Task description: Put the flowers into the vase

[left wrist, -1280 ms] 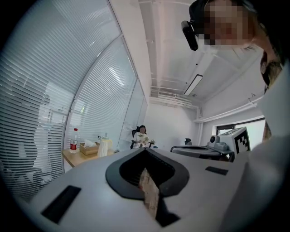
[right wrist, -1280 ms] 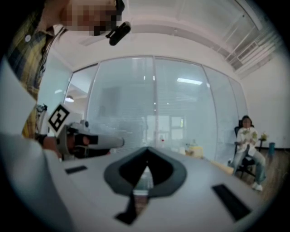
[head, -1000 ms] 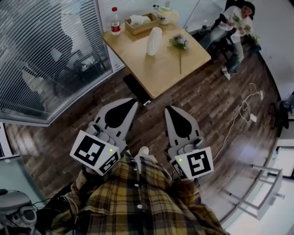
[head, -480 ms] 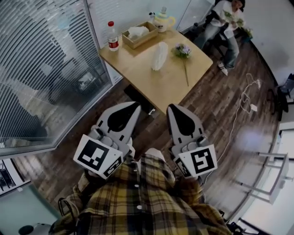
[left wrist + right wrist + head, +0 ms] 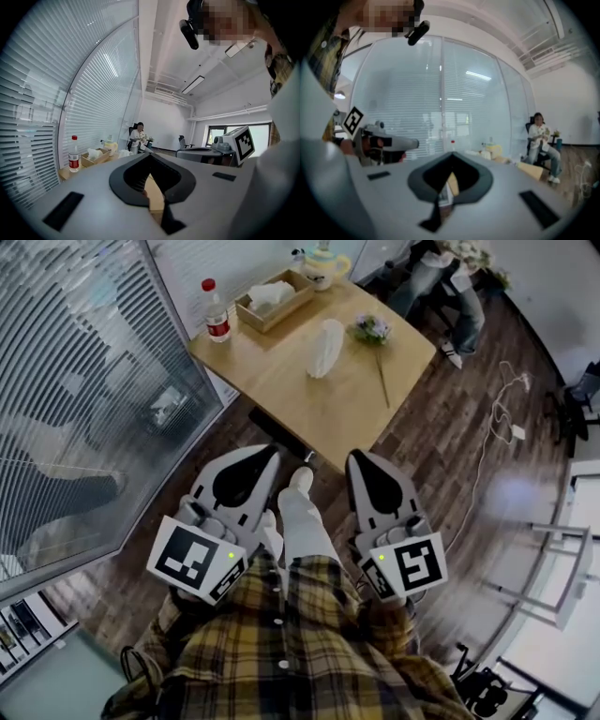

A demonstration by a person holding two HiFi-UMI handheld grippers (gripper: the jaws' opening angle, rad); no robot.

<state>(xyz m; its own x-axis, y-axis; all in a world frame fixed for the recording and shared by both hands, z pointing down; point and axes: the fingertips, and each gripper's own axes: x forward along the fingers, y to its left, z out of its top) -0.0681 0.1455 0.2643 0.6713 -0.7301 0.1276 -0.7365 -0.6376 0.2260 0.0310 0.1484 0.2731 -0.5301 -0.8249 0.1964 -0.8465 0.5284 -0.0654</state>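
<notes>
A white ribbed vase [image 5: 325,348] stands on the wooden table [image 5: 281,381] ahead. Beside it lies a flower [image 5: 372,329] with purple blooms, its stem pointing toward me. My left gripper [image 5: 266,453] and right gripper [image 5: 357,458] are held side by side in front of my plaid shirt, well short of the table and over the wood floor. Both are shut with nothing in them. In the left gripper view the jaw tips [image 5: 151,153] meet, and the table shows far off. The right gripper view shows its tips [image 5: 452,152] closed too.
A red-capped bottle [image 5: 217,313], a tissue box [image 5: 273,298] and a yellow teapot [image 5: 322,266] stand at the table's far side. A person sits on a chair [image 5: 450,277] beyond it. A glass wall with blinds [image 5: 84,381] runs along the left. A cable [image 5: 492,456] and a white frame [image 5: 562,577] lie right.
The table has drawn nearer and sits lower in the head view. Both grippers moved forward with me. My white-trousered leg now shows stepping out between them.
</notes>
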